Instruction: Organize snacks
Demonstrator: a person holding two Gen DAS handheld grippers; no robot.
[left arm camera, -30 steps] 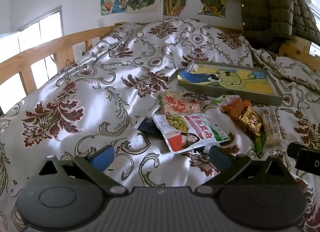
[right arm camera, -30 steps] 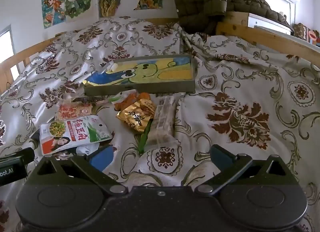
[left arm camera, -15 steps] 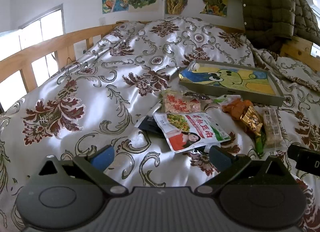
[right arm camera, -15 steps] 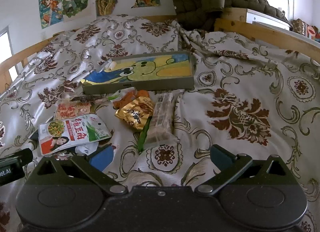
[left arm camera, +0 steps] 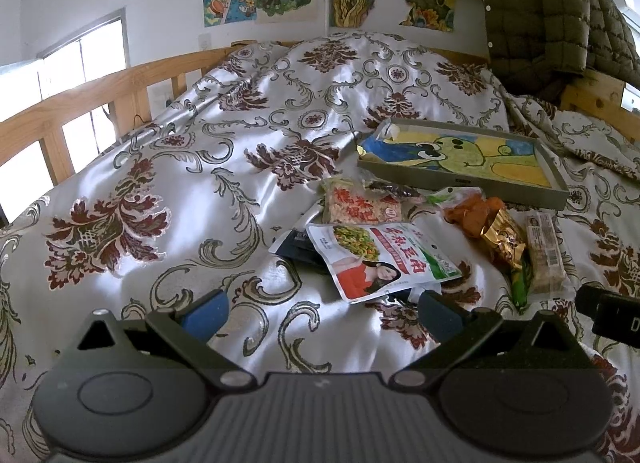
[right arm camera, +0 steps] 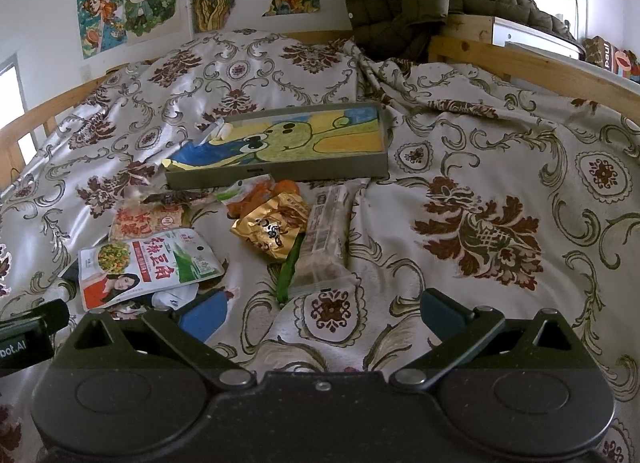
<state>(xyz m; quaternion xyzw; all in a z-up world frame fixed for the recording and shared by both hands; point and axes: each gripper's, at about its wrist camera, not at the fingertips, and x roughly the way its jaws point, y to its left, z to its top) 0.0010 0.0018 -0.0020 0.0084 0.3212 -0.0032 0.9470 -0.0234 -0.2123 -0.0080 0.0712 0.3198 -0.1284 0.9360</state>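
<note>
While tools (left arm camera: 320,313) (right arm camera: 322,315) gape, snacks (right arm camera: 272,229) border tray (right arm camera: 280,175).

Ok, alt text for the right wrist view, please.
Open right gripper hovers over a patterned bedspread, empty. Ahead lie loose snack packets in front of a shallow tray with a frog drawing inside.
</note>
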